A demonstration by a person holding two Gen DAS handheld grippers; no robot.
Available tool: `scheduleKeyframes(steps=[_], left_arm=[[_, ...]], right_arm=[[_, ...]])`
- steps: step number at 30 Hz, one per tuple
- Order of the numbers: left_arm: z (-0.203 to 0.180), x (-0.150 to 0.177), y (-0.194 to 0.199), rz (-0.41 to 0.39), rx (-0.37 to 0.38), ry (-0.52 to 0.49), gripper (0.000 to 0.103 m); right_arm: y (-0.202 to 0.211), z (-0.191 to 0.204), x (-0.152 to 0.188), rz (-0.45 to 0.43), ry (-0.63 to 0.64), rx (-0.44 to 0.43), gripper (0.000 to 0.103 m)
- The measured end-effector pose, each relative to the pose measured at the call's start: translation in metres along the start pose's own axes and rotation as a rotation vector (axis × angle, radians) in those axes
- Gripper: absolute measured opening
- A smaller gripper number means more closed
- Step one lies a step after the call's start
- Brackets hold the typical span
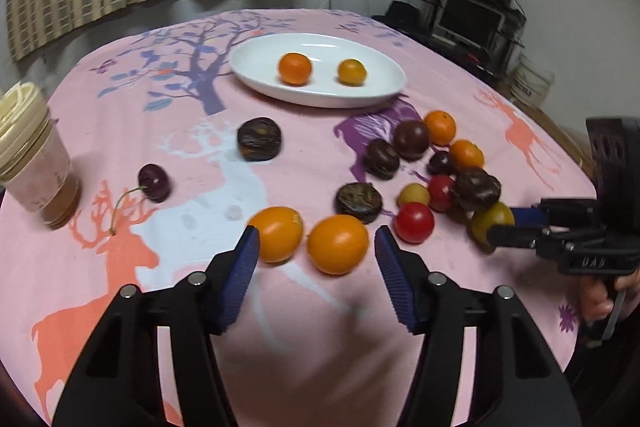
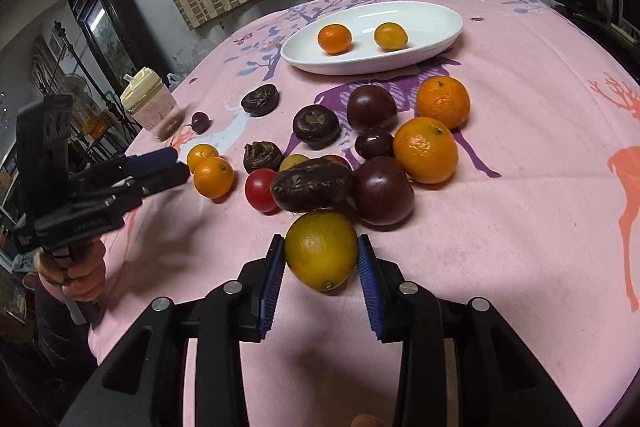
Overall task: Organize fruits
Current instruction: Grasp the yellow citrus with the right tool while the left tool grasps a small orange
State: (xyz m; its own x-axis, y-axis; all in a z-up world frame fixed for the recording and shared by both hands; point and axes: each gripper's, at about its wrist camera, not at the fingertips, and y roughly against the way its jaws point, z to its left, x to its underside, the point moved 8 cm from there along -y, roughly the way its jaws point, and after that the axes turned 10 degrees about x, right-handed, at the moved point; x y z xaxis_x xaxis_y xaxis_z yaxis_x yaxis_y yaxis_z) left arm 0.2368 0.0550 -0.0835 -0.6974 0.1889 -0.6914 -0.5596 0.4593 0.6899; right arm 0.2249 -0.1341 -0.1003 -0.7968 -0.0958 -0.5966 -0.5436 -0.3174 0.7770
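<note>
A white oval plate [image 1: 384, 95] [image 2: 440, 45] at the far side holds two small oranges [image 1: 295, 68] [image 2: 334, 38]. My left gripper [image 1: 316, 247] is open, its pads on either side of two oranges [image 1: 338, 244] [image 1: 278, 233] on the pink cloth. My right gripper [image 2: 321, 259] is closed around a yellow-green citrus [image 2: 321, 254] [image 1: 491, 221], both pads touching it; it rests on the cloth. Beyond it lies a cluster of dark plums [image 2: 383, 190], wrinkled dark fruits [image 2: 312, 183], red tomatoes [image 2: 260, 190] and oranges [image 2: 425, 150].
A lidded cup [image 1: 30, 151] [image 2: 150, 103] stands at the table's left edge. A cherry with a stem [image 1: 154, 182] and a wrinkled dark fruit [image 1: 259, 139] lie apart on the left. Furniture and a monitor [image 1: 468, 17] stand beyond the table.
</note>
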Motion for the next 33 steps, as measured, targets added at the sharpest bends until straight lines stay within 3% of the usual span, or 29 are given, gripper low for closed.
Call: scheduleKeyframes(steps=[5, 9, 20, 24, 33], left_arm=[[-0.009, 0.002, -0.011, 0.027, 0.005, -0.007, 0.058], [-0.016, 0.004, -0.02, 0.047, 0.013, -0.019, 0.044], [-0.008, 0.0, -0.033, 0.074, -0.068, -0.008, 0.044], [-0.004, 0.007, -0.05, 0.151, -0.044, 0.036, 0.041], [-0.006, 0.0, -0.038, 0.115, -0.017, 0.059, 0.039]], right_arm=[[0.004, -0.003, 0.0, -0.014, -0.009, -0.014, 0.037], [0.004, -0.007, 0.0, -0.016, -0.016, -0.023, 0.037], [0.007, -0.015, 0.003, -0.022, -0.031, -0.048, 0.037], [0.007, -0.017, 0.004, -0.025, -0.035, -0.057, 0.037], [0.015, -0.025, -0.01, -0.048, -0.027, -0.064, 0.037]])
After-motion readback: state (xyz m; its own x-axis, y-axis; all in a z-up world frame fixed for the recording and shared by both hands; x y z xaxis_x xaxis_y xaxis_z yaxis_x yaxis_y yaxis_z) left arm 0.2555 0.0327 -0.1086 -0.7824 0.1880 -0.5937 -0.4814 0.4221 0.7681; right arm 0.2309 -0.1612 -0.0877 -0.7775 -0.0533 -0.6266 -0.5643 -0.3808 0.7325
